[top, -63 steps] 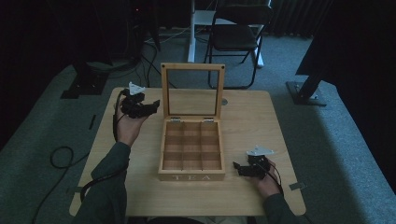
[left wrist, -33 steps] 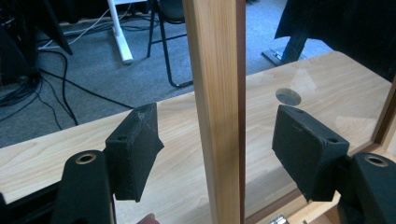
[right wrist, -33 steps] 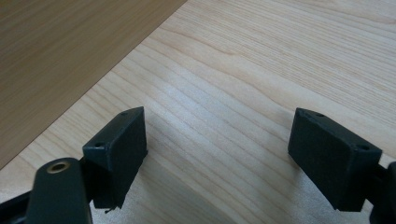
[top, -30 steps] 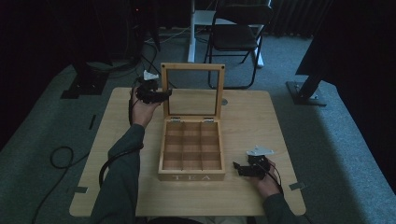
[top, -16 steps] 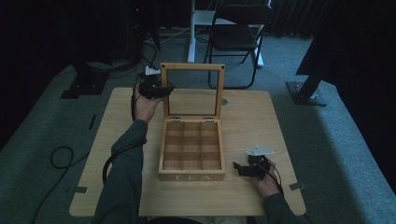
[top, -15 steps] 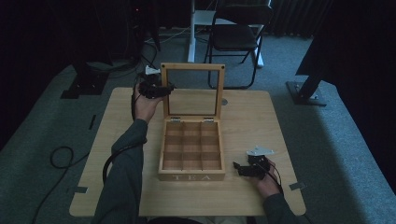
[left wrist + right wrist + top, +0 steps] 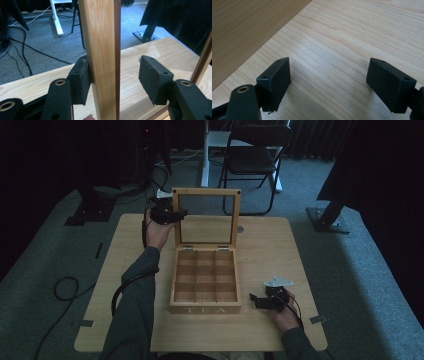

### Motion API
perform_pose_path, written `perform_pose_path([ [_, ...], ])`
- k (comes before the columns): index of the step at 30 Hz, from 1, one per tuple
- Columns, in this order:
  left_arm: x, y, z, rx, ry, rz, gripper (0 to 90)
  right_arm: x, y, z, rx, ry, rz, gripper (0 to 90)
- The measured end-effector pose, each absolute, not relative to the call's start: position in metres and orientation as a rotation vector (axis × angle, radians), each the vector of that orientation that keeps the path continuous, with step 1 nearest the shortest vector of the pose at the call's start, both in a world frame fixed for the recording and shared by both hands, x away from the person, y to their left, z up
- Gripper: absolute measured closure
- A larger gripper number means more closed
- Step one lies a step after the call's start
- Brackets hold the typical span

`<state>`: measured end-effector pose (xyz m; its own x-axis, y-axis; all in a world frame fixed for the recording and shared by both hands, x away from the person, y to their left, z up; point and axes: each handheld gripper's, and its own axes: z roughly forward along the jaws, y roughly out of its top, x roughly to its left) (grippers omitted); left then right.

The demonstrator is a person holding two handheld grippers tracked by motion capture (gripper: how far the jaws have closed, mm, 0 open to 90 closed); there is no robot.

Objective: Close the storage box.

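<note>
In the left claw view the lid post [image 7: 100, 57] of the tea box runs out of the picture at 12 and 6 o'clock, so neither end shows; it hides part of the left claw's [image 7: 113, 82] pad at 9 o'clock, and whether the 3 o'clock pad touches the glass cannot be told. In the high view the person's arms are cut off at 6 o'clock and the chair [image 7: 255, 155] at 12 o'clock is lost in shadow. The right claw's [image 7: 329, 85] body lies past the bottom edge of its own view
</note>
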<state>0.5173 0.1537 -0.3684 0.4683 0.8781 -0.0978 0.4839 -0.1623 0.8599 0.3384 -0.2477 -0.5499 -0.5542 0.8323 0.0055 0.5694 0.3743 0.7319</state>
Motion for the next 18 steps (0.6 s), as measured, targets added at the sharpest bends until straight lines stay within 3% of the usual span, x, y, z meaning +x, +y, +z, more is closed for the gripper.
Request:
perform_pose_path([
  [18,0.479,0.161,-0.365,1.761,1.092,0.534,48.7,0.339,-0.248,-0.55,1.221,2.274,0.992,19.0],
])
